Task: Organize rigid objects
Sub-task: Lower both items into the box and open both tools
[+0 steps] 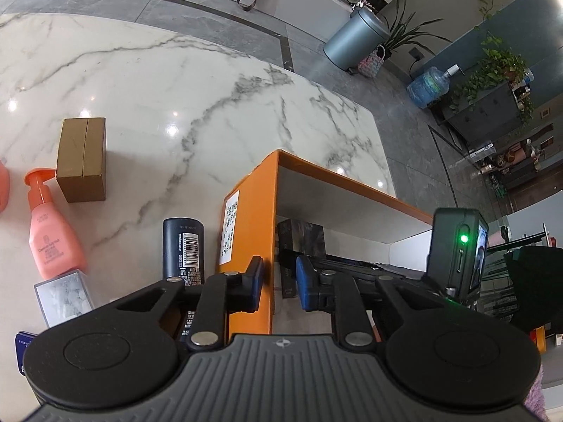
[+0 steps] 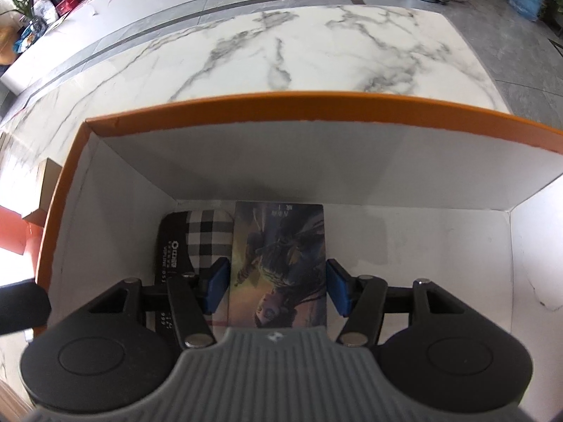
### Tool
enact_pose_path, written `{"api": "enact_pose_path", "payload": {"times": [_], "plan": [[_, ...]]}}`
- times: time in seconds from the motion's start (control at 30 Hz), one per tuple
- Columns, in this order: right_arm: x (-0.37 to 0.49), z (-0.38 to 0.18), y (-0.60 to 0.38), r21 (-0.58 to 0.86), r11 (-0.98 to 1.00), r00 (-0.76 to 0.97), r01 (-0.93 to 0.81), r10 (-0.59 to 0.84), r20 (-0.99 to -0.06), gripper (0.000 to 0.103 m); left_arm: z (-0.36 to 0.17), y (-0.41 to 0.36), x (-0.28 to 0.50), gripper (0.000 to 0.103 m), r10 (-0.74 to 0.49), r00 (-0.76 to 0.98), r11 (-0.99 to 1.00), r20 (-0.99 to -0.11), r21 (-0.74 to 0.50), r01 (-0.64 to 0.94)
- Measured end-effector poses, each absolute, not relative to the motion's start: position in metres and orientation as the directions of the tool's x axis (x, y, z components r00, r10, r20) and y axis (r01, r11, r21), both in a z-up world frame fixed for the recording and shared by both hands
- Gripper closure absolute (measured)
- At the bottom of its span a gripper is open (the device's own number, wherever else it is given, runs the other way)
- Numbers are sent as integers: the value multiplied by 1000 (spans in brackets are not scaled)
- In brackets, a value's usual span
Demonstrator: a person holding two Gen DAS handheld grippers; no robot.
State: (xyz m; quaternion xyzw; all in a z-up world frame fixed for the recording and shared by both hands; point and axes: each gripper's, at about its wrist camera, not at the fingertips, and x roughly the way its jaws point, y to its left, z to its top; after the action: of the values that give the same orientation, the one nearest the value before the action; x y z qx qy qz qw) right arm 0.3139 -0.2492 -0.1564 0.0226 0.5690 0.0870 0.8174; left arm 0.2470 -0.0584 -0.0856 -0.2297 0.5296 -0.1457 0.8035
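right view illustrated box (image 2: 279, 263) in orange box (image 2: 316, 103), left view pump bottle (image 1: 52, 232) outside

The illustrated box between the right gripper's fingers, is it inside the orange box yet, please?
Inside: the illustrated box lies on the orange box's white floor.

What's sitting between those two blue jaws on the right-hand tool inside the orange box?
In the right wrist view, an illustrated flat box lies between the right gripper's jaws, inside the orange box.
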Motion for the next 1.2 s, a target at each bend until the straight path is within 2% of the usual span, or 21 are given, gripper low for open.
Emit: {"api": "enact_pose_path", "payload": {"times": [0.07, 0.27, 0.4, 0.5, 0.6, 1.0, 1.13, 1.2], "plan": [[312, -154, -253, 148, 981, 342, -127, 183, -922, 37, -85, -58, 247, 80, -478, 397, 852, -784, -523, -8], [296, -144, -255, 162, 958, 315, -238, 234, -920, 12, -85, -59, 246, 80, -478, 399, 851, -783, -526, -12], [291, -148, -244, 124, 934, 223, -334, 206, -953, 6, -85, -60, 246, 80, -472, 402, 854, -785, -521, -15], [290, -159, -227, 77, 906, 146, -417, 151, -978, 6, -85, -59, 245, 80, -472, 400, 854, -786, -520, -16], [293, -163, -218, 36, 894, 144, -446, 112, -983, 7, -85, -60, 246, 80, -471, 401, 854, -786, -519, -13], [316, -160, -242, 160, 954, 212, -255, 216, -953, 18, -85, -59, 244, 80, -468, 400, 858, -788, -513, -8], [312, -159, -241, 153, 945, 197, -288, 215, -957, 18, -84, -59, 244, 80, -468, 397, 859, -790, -513, -8], [304, -154, -237, 134, 934, 184, -330, 203, -962, 15, -84, -59, 244, 81, -466, 399, 859, -790, -512, -9]]}}
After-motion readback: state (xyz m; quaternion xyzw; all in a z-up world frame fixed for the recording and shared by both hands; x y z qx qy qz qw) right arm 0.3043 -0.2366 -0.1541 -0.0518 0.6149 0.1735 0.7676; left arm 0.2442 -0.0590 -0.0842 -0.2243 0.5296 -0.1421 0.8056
